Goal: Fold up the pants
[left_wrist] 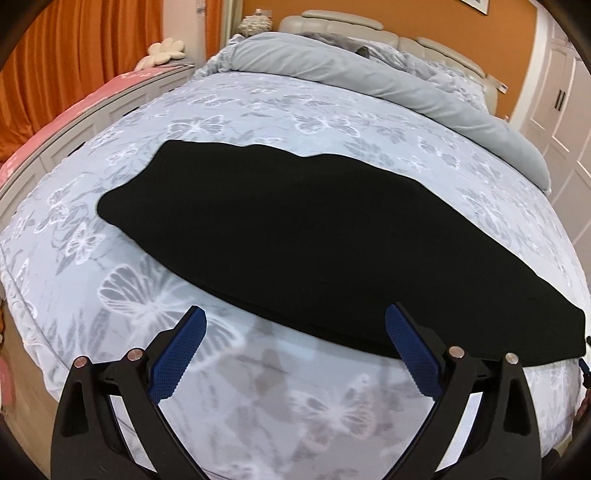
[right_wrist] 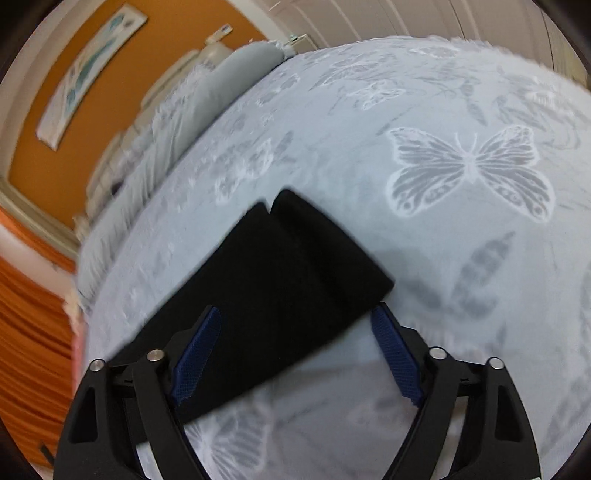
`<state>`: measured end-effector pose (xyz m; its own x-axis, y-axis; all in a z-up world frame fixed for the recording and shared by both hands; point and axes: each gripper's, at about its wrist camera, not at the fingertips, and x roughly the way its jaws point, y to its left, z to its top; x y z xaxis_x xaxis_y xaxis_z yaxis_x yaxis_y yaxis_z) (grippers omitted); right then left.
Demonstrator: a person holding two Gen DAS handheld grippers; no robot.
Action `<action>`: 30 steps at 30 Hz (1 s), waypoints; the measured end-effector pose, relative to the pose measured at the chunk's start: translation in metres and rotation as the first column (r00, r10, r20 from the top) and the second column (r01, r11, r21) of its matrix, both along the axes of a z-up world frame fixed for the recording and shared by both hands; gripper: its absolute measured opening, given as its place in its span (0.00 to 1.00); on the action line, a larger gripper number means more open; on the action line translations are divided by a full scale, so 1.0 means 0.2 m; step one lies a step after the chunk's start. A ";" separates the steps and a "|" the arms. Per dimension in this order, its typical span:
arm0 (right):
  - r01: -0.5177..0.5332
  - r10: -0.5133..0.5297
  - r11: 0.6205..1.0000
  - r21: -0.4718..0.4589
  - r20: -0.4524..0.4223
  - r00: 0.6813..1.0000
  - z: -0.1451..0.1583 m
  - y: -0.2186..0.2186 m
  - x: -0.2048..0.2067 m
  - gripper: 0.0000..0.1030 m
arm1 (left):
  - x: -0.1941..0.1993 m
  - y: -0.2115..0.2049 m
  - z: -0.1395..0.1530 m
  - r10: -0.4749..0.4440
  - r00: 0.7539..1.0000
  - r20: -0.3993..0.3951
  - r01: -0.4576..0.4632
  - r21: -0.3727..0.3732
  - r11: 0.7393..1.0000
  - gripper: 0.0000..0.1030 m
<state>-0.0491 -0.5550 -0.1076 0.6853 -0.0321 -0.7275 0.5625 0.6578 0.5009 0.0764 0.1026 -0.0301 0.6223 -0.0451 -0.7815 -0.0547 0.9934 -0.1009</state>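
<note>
1. Nearest the lens in each wrist view are that gripper's own blue-padded fingers. The left gripper [left_wrist: 295, 325] is spread wide and released, holding nothing, above the bedsheet just short of the near edge of the pants. The right gripper [right_wrist: 295, 323] is likewise spread and empty, its left finger over the black cloth and its right finger just beside the cloth's corner.

2. The bed [left_wrist: 280, 110], covered in a pale blue sheet printed with butterflies, is the largest thing and bears everything else. One bed shows.

3. A grey duvet [left_wrist: 369, 70] lies bunched along the head of the bed, well apart from the pants. One duvet, and one padded headboard [left_wrist: 343, 22] behind it.

4. The pants [left_wrist: 295, 236], black, lie flat across the middle of the sheet as a long band. In the right wrist view one end [right_wrist: 295, 266] shows two layers with a small notch where the edges meet, which suggests the legs are already laid one on the other. One pair.

5. My judgement: the lengthwise fold looks done, and the crosswise folds that would bring the long band down to a compact stack remain. Neither gripper has taken hold for that yet.

6. Smaller things: one framed picture [right_wrist: 88, 70] on the orange wall, and one pale flower-shaped cushion [left_wrist: 166, 50] on the side bench.
</note>
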 end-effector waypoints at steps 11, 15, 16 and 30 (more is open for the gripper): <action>-0.090 0.084 0.982 -0.164 -0.044 0.996 0.06 0.14 0.16 0.09 | 0.00 -0.30 0.02 -0.108 0.994 0.001 0.108 -0.003 0.994 0.93; -0.126 0.110 0.980 -0.155 -0.109 0.988 0.04 0.12 0.24 0.09 | -0.02 -0.42 0.00 -0.154 0.988 -0.004 0.154 0.021 0.988 0.93; -0.117 0.099 0.981 -0.153 -0.115 0.988 0.05 0.11 0.22 0.14 | -0.02 -0.44 0.00 -0.161 0.987 -0.004 0.161 0.026 0.987 0.93; -0.056 0.061 0.980 -0.192 0.018 0.998 0.16 -0.01 0.17 0.04 | -0.05 -0.60 0.02 -0.225 0.974 -0.002 0.225 0.042 0.973 0.93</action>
<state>-0.0154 -0.5561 -0.0761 0.7069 -0.1288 -0.6955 0.5099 0.7743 0.3749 0.0657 -0.0175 -0.0263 0.6019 -0.1517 -0.7841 0.1713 0.9835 -0.0588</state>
